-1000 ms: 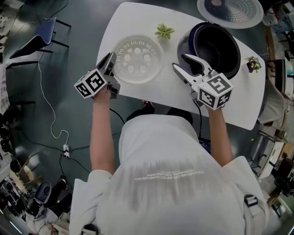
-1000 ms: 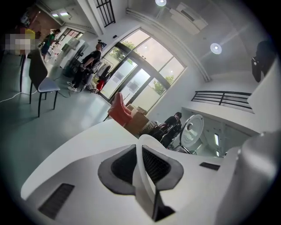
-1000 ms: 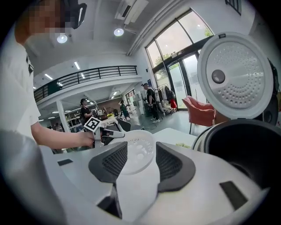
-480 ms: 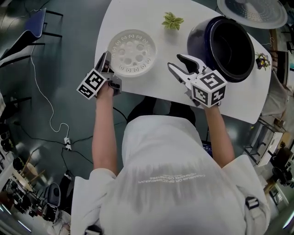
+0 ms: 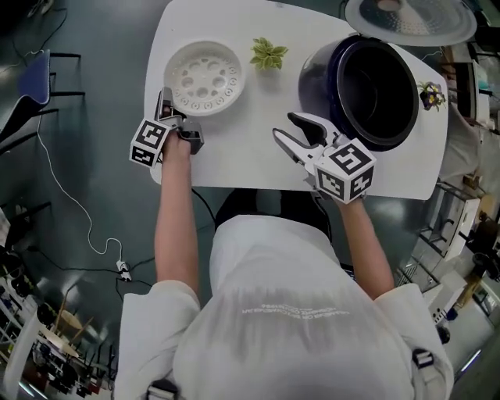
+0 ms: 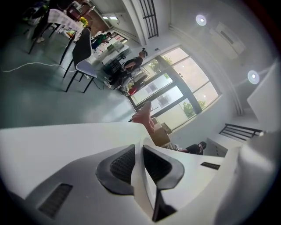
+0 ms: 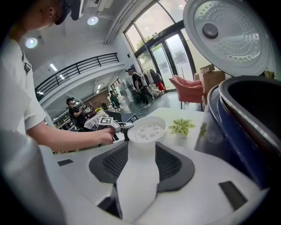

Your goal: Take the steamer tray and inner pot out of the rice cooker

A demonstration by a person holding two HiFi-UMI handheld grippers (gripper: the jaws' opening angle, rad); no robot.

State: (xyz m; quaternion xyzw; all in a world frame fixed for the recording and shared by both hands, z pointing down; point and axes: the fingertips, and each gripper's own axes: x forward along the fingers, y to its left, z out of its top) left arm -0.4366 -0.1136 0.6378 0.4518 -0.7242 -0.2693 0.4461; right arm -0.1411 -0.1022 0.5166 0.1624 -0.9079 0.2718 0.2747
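The white perforated steamer tray (image 5: 201,78) rests on the white table (image 5: 234,160), at its left end. My left gripper (image 5: 164,98) is at the tray's left rim. In the left gripper view (image 6: 138,147) a thin white edge fills the narrow gap between the pads, which look pressed on it. The dark blue rice cooker (image 5: 319,74) stands at the right with its lid (image 5: 410,17) raised and the dark inner pot (image 5: 383,82) inside. My right gripper (image 5: 285,125) hangs open and empty in front of the cooker. In the right gripper view (image 7: 141,147) it faces the tray (image 7: 148,128), with the cooker (image 7: 246,132) to its right.
A small green plant (image 5: 268,53) sits between tray and cooker, and another (image 5: 431,95) at the table's right edge. The table's left edge runs just beside the tray. A chair (image 5: 35,66) and a white cable (image 5: 55,180) are on the floor at the left.
The left gripper and the tray have moved left and down, and the tray now sits flat on the table. The right gripper has sunk a little.
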